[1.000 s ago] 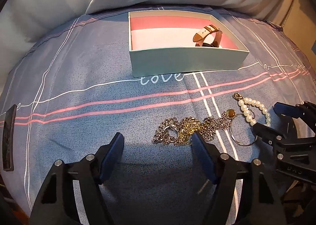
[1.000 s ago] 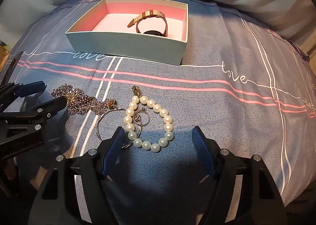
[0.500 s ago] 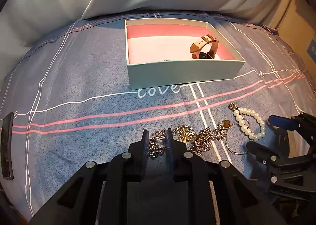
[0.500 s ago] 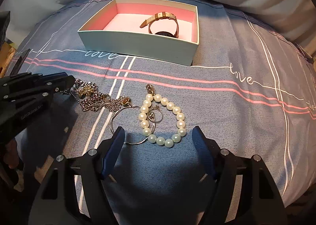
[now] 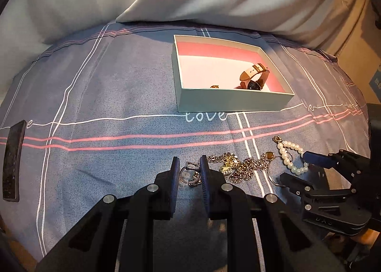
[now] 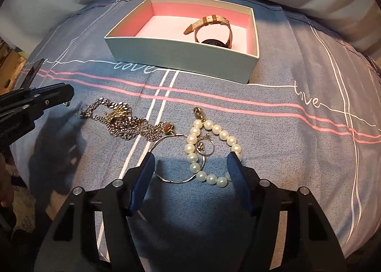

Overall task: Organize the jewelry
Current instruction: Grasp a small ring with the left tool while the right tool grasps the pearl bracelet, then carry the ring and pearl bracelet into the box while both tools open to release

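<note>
Left hand-held gripper (image 5: pixel 188 171) pinches a small silvery ring (image 5: pixel 190 173); right hand-held gripper (image 6: pixel 190 164) straddles round pearls (image 6: pixel 209 150), closing.

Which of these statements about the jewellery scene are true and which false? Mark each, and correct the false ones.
1. The watch lies inside the box. True.
2. The right gripper is clamped on the chain pile. False: its jaws, which have just been closing, stand open astride the pearl bracelet.
3. The left gripper is shut on a small silver piece. True; its jaws have just closed on it.
4. The pearl bracelet lies in the box. False: it lies on the bedcover, in front of the box.
</note>
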Motion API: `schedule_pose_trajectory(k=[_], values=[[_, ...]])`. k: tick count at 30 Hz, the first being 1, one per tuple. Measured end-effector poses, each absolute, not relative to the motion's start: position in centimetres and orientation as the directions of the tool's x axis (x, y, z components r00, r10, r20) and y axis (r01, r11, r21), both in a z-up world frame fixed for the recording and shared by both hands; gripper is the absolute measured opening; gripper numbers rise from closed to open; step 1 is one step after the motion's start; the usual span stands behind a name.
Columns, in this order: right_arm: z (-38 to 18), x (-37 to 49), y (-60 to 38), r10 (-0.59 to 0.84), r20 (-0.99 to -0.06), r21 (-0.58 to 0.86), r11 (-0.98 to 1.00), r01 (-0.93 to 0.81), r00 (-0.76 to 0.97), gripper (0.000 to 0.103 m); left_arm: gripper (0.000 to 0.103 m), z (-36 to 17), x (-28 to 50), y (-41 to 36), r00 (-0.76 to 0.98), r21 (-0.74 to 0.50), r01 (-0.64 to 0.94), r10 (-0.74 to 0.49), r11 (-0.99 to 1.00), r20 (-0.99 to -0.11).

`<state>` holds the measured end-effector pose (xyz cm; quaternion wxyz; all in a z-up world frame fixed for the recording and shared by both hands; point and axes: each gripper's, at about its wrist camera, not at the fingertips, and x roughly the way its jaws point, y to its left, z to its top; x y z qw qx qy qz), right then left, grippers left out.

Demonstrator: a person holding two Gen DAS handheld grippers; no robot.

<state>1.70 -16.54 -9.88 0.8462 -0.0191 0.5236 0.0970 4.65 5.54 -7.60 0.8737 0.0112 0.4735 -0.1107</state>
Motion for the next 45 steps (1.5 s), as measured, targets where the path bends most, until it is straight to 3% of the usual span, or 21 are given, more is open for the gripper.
schedule_pose_trajectory(k=[1,13,15,17,20,28,45], values=[[-9.9,1.5,-16.3,0.155,-0.889,0.080,0.979,-0.187,0.431,0.049,0.017,-7.8,4.4,5.3,0.521,-0.085,0.210,-0.185,0.974,-0.833],[-11.2,1.6,-13.3,0.158,-0.900,0.038,0.957,-0.288,0.406,0.044,0.017,-9.1,3.8,3.4,0.481,-0.092,0.255,-0.209,0.963,-0.851],[-11.2,1.7,-13.5,0.177,-0.901,0.059,0.954,-0.293,0.396,0.040,0.017,-9.0,3.7,3.3,0.480,-0.091,0.257,-0.209,0.962,-0.852],[-11.2,2.1,-14.1,0.192,-0.903,0.082,0.955,-0.284,0.384,0.026,0.017,-9.1,3.6,3.1,0.478,-0.093,0.262,-0.212,0.961,-0.853],[-11.0,2.3,-15.2,0.226,-0.906,0.133,0.955,-0.266,0.358,0.018,0.017,-9.0,3.5,3.0,0.477,-0.091,0.270,-0.216,0.959,-0.852],[-10.2,1.8,-14.9,0.225,-0.894,0.115,0.951,-0.287,0.388,0.011,0.017,-9.0,3.3,2.8,0.475,-0.091,0.272,-0.216,0.958,-0.853],[-5.4,1.7,-16.5,0.237,-0.842,0.125,0.960,-0.252,0.485,0.010,0.017,-7.4,4.0,1.6,0.487,-0.084,0.291,-0.223,0.953,-0.845]])
